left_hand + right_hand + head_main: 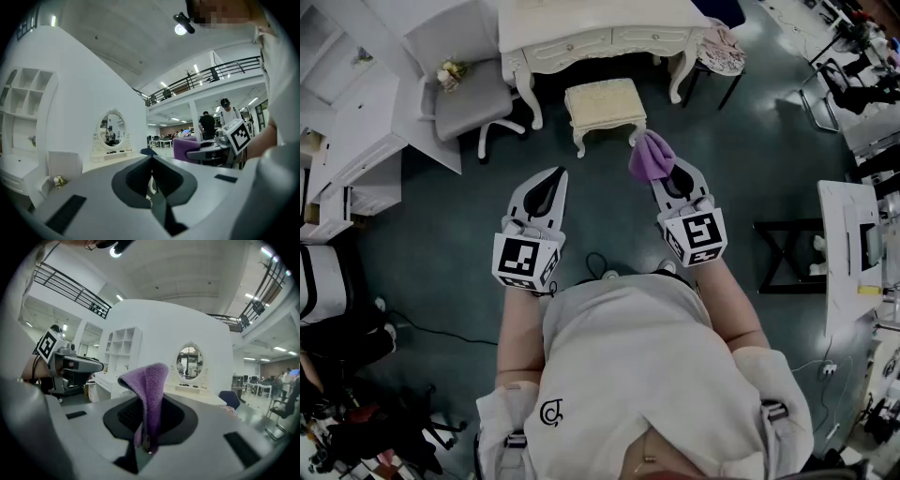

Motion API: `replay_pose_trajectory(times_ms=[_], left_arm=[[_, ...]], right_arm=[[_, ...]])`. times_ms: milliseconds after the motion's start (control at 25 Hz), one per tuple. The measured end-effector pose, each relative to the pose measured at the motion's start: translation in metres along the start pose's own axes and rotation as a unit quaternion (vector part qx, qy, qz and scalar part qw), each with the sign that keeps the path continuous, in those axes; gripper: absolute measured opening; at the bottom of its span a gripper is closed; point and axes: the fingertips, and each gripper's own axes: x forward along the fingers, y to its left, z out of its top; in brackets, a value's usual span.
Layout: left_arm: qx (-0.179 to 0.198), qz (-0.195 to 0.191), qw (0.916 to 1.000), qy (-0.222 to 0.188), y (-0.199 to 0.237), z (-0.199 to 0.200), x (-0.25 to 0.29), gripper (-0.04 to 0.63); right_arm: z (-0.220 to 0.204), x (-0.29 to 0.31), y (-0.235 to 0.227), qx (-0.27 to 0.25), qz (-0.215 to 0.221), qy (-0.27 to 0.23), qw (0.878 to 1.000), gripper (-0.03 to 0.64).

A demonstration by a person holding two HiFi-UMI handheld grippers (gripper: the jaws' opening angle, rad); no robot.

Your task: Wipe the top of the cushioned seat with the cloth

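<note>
Cloth [652, 156], purple and floppy, is pinched in the jaws of your right gripper [664, 173], held out in front of you. The cushioned seat [605, 101] stands on the floor ahead of it, just in front of the white desk [581, 23]. Your left gripper [553, 176] has its jaws pressed together with nothing in them.

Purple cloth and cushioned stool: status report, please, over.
Left gripper shut, empty. Right gripper shut on purple cloth, held in the air short of the cushioned stool. Seat top bare, no contact yet; nothing in the way.
</note>
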Motion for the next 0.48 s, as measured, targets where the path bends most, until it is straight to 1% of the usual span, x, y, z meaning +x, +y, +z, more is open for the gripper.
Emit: replay_pose_trajectory(times_ms=[480], left_arm=[[-0.006,-0.002,1.0000,0.000,0.0039,0.0008,-0.0025,0.014]], right_arm=[[-0.0045,0.0018,0.0060,-0.012,0.004,0.011,1.000,0.071]])
